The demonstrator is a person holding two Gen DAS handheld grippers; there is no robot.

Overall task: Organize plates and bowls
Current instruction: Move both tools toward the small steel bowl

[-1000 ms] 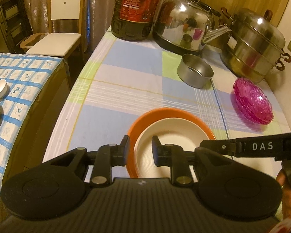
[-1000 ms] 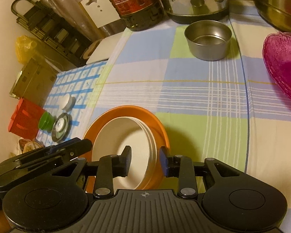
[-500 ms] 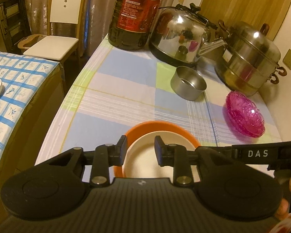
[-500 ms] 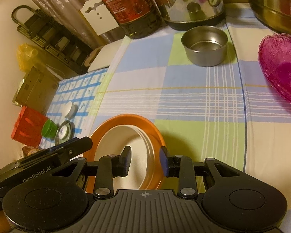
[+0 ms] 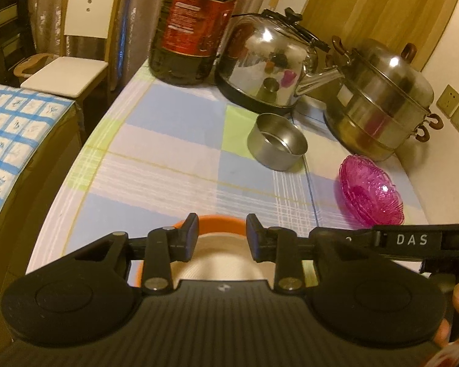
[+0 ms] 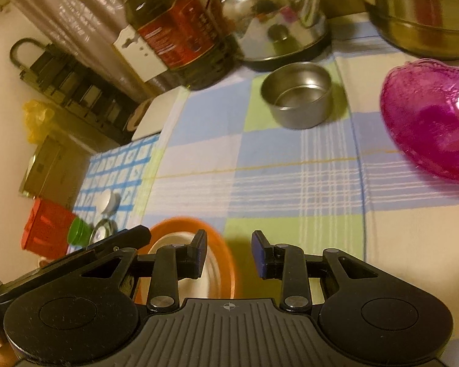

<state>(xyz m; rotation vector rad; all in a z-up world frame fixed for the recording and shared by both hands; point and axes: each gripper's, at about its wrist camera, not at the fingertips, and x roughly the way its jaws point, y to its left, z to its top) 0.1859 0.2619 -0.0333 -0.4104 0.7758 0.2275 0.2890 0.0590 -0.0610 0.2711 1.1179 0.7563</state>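
Observation:
An orange plate (image 5: 217, 220) with a cream bowl (image 5: 220, 263) in it lies at the table's near edge, half hidden behind my left gripper (image 5: 222, 238). That gripper's jaws are opening, and nothing is pressed between them. In the right wrist view the orange plate (image 6: 180, 224) and the cream bowl (image 6: 168, 241) sit left of my right gripper (image 6: 229, 252), which is open over bare cloth. A steel bowl (image 5: 277, 142) and a pink glass bowl (image 5: 370, 194) stand farther back; they are the steel bowl (image 6: 300, 94) and the pink glass bowl (image 6: 431, 119) there.
At the table's far end stand a large oil bottle (image 5: 195, 24), a steel kettle (image 5: 266, 64) and a stacked steamer pot (image 5: 379, 98). A white chair (image 5: 79, 46) and a blue-checked side table (image 5: 12, 134) are to the left. A checked cloth covers the table.
Both grippers have drawn back from the plate and bowl, which now sit lower and more hidden in both views. The left jaws have widened a little.

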